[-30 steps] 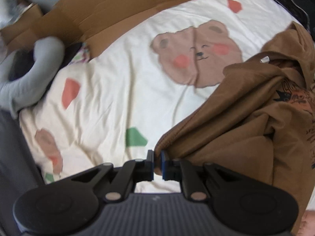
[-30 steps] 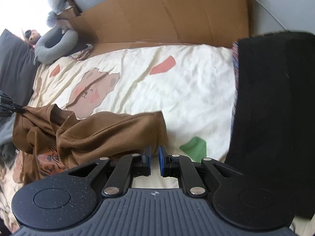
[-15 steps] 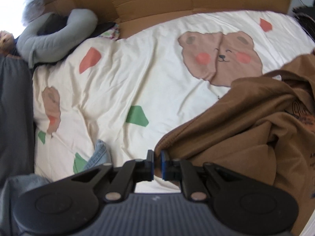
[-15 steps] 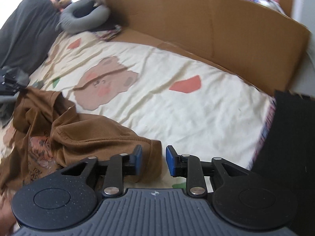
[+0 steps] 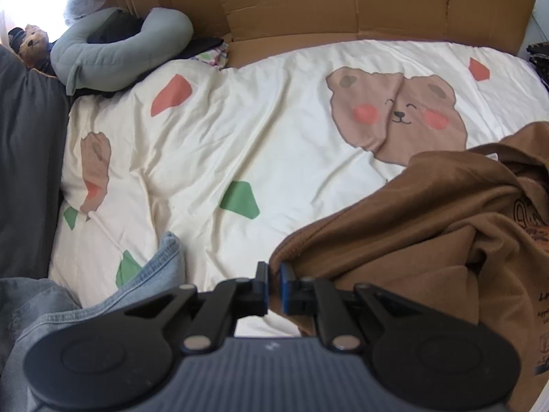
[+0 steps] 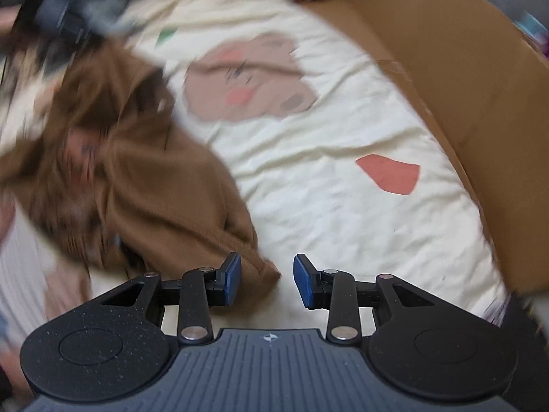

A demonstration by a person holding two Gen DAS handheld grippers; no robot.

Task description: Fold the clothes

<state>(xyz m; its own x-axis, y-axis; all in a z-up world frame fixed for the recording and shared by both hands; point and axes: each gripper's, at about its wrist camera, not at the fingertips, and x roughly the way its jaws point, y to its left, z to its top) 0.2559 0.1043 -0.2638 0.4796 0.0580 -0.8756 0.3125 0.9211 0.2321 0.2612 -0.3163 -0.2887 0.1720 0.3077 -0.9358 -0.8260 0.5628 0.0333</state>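
A crumpled brown sweatshirt (image 5: 429, 223) with a printed graphic lies on a cream bedspread (image 5: 274, 130) patterned with bears. My left gripper (image 5: 273, 286) is shut on the sweatshirt's hem corner at its near left edge. In the right wrist view the same brown sweatshirt (image 6: 144, 185) appears blurred at the left, and my right gripper (image 6: 266, 279) stands open with a corner of the garment lying between its blue pads, touching neither. The other gripper shows blurred at that view's top left.
Brown cardboard (image 5: 343, 7) walls the bed's far side. A grey neck pillow (image 5: 116, 51) and a dark pillow (image 5: 27, 171) lie at the left. Blue denim (image 5: 103, 309) lies near my left gripper. A black cloth (image 6: 528, 336) sits at the right edge.
My right gripper has opened and let go of the sweatshirt's edge, then swung so the view turned. The left gripper kept its hold and drew back, bringing denim into view.
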